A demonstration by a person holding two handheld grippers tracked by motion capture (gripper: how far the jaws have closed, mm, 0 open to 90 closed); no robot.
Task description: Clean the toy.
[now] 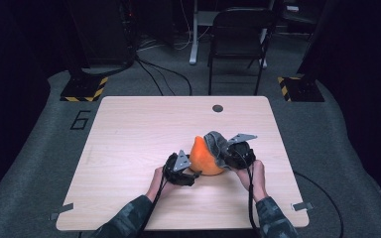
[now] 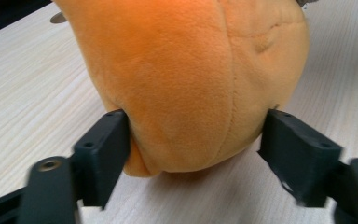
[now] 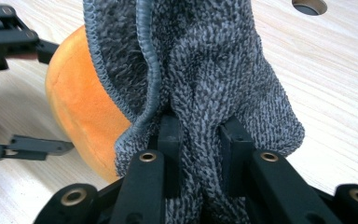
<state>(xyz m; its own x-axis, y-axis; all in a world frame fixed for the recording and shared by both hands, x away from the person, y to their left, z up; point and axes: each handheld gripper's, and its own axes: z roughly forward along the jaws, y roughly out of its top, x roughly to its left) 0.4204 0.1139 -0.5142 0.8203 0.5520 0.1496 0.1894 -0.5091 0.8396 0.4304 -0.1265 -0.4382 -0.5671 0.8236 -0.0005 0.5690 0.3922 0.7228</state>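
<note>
- Right claw (image 3: 198, 140) clamped on a fold of grey cloth (image 3: 205, 70) draped over the orange plush (image 1: 204, 157).
- Left claw (image 2: 196, 140) wide, jaws flanking the plush base; left jaw touching, right jaw just off.
- Plush sits on the bench (image 1: 129, 139), near edge, right of centre.
- Advice: close left claw to pin the plush, then peel the cloth toward 3 o'clock.
- Pale wood bench, cable hole (image 1: 218, 108) at 12 o'clock; dark room, chair (image 1: 238, 34) beyond.
</note>
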